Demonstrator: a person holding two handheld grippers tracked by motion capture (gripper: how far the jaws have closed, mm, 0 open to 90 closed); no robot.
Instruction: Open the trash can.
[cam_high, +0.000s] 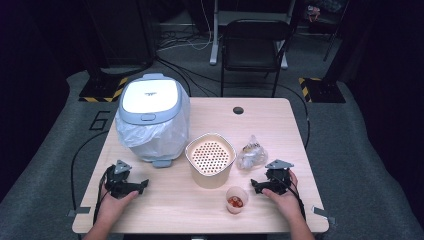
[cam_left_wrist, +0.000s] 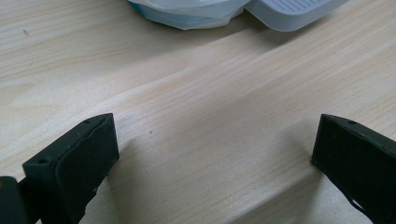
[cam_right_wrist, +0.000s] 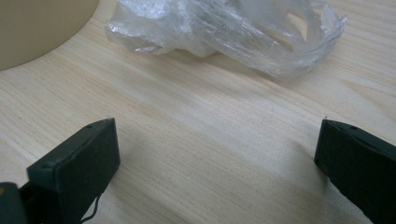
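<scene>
Both grippers rest wide open and empty on the desk, the right gripper (cam_high: 261, 188) facing the crumpled plastic bag (cam_high: 251, 154) at its twelve o'clock, the left gripper (cam_high: 137, 186) idle, so ease forward low and pinch a firm fold.

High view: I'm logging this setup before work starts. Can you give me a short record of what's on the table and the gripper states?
table: light wood
bin: far left, lid shut, plastic liner
strainer pot: centre, beige
bag: clear plastic, right of pot
cup: small, red bits inside, near edge
left gripper: open, empty, resting near bin
right gripper: open, empty, near bag
</scene>
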